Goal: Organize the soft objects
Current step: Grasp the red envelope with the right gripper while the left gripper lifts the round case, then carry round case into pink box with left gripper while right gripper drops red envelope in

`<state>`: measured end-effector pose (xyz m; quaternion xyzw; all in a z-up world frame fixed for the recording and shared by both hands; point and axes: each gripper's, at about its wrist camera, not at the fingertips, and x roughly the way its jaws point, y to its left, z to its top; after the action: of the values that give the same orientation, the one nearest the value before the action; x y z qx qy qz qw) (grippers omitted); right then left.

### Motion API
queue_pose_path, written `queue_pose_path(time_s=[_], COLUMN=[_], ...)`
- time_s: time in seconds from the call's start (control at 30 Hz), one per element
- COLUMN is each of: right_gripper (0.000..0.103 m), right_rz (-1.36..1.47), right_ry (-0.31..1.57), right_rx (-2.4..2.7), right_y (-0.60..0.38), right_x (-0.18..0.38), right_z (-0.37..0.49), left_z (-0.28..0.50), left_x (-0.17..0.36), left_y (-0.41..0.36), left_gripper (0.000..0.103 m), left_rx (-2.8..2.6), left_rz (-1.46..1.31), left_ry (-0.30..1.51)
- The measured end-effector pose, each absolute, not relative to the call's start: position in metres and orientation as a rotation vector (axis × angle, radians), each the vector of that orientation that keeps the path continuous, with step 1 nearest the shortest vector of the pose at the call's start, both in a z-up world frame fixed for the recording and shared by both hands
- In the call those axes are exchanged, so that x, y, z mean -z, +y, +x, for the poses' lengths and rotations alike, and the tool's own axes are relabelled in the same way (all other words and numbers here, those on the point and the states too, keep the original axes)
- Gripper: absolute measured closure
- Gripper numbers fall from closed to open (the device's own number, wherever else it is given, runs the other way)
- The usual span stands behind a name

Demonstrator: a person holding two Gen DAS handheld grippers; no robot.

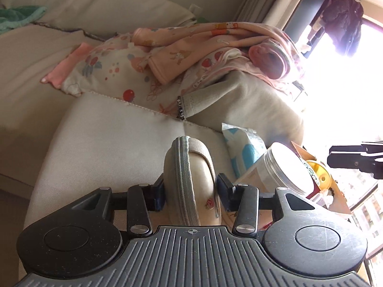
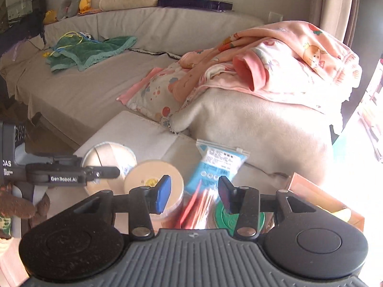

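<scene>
My left gripper (image 1: 190, 191) clenched one grey zippered pouch (image 1: 189, 181) above the white cushion (image 1: 107, 143). My right gripper (image 2: 194, 192) hung released, nothing between its fingers, over two round tubs: one cream-lidded jar (image 2: 153, 179), one green lid (image 2: 225, 217), beside one blue packet (image 2: 215, 165).

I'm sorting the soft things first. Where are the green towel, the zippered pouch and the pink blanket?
green towel (image 2: 91, 52), right wrist view, middle of the cloth.
zippered pouch (image 1: 189, 181), left wrist view, on its zipper edge.
pink blanket (image 2: 287, 55), right wrist view, top fold.
</scene>
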<state>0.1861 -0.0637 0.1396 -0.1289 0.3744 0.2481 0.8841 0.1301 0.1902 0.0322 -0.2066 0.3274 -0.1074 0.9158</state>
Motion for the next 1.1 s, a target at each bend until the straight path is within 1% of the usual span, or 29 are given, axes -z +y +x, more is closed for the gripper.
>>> queue_pose_path(time_s=[0.1,0.13,0.17,0.23,0.33,0.5,0.67,0.77,0.83,0.93,1.1], right_gripper=[0.06,0.062,0.07,0.079,0.096,0.096,0.096,0.097,0.097,0.098,0.098], right_rz=[-0.271,-0.269,-0.263,-0.243,-0.221,-0.179,-0.17,-0.172,-0.166,-0.135,-0.078], right_ry=[0.77,0.784,0.799,0.823,0.87,0.903,0.951,0.955,0.942,0.881,0.721], right_rx=[-0.518,-0.53,-0.539,-0.555,-0.566,-0.583,-0.559,-0.564,-0.569,-0.585,-0.589], right_y=[-0.075,-0.076,-0.076,-0.07,-0.059,-0.05,-0.047,-0.046,-0.048,-0.06,-0.097], right_x=[-0.128,-0.122,-0.117,-0.108,-0.096,-0.087,-0.066,-0.066,-0.075,-0.105,-0.168], right_z=[0.176,0.176,0.177,0.181,0.191,0.204,0.217,0.214,0.21,0.2,0.171], left_z=[0.119,0.114,0.109,0.103,0.099,0.097,0.097,0.098,0.098,0.095,0.089], left_x=[-0.036,-0.037,-0.037,-0.035,-0.031,-0.028,-0.027,-0.03,-0.036,-0.056,-0.115], left_y=[0.181,0.176,0.172,0.169,0.172,0.177,0.173,0.173,0.176,0.18,0.162], left_gripper=[0.055,0.055,0.055,0.055,0.055,0.056,0.058,0.058,0.058,0.058,0.058], left_rx=[0.151,0.128,0.106,0.077,0.075,0.102,0.135,0.141,0.142,0.113,0.122], left_rz=[-0.385,-0.35,-0.314,-0.277,-0.301,-0.327,-0.323,-0.32,-0.329,-0.307,-0.225], left_ry=[0.641,0.614,0.584,0.538,0.515,0.504,0.506,0.515,0.513,0.487,0.425])
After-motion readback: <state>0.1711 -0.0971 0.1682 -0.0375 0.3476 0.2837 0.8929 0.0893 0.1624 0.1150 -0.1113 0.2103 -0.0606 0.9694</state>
